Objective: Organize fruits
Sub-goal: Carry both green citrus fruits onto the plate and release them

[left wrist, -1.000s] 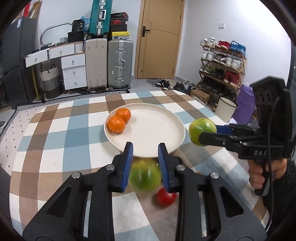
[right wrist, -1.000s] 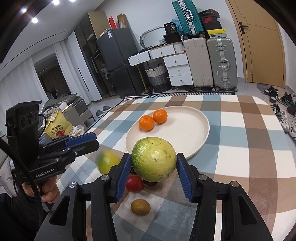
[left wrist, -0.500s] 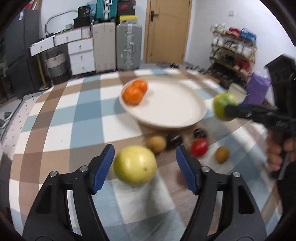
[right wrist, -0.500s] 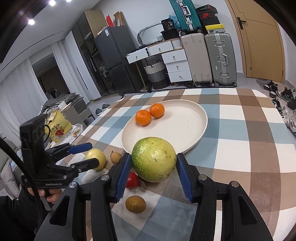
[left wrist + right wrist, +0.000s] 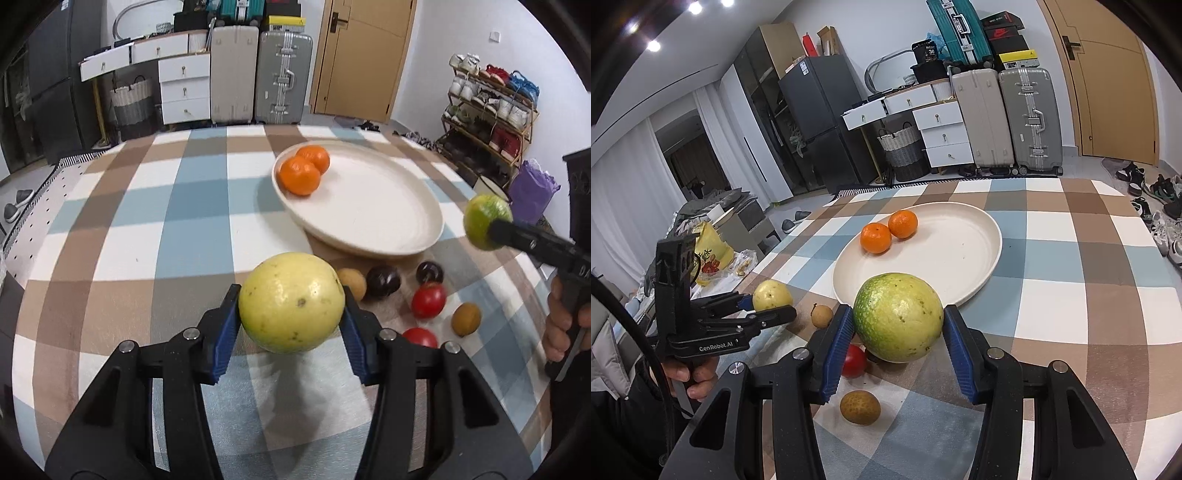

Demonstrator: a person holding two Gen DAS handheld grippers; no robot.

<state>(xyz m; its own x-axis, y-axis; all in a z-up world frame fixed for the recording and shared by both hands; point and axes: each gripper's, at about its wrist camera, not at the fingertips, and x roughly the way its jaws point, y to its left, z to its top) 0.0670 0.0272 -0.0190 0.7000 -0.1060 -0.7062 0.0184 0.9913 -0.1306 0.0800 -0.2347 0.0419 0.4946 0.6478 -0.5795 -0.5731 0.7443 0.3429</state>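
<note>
My left gripper (image 5: pixel 291 314) is shut on a pale yellow guava (image 5: pixel 291 301), held just above the checked tablecloth, near-left of the plate. My right gripper (image 5: pixel 897 332) is shut on a green guava (image 5: pixel 898 317), held above the cloth at the plate's near rim. The cream plate (image 5: pixel 399 221) holds two oranges (image 5: pixel 300 174) at its far left side. It shows in the right wrist view too (image 5: pixel 960 258) with the oranges (image 5: pixel 876 238). The left gripper with its yellow guava (image 5: pixel 772 295) appears at the left there.
Small fruits lie on the cloth near the plate: two dark plums (image 5: pixel 383 281), two red tomatoes (image 5: pixel 428 301), brown longans (image 5: pixel 466 319) (image 5: pixel 860 407). Table edges lie left and right. Suitcases, drawers and a shoe rack stand beyond.
My left gripper opened over the yellow guava on the cloth, closed on it and lifted it slightly. My right gripper kept holding the green guava near the plate's rim.
</note>
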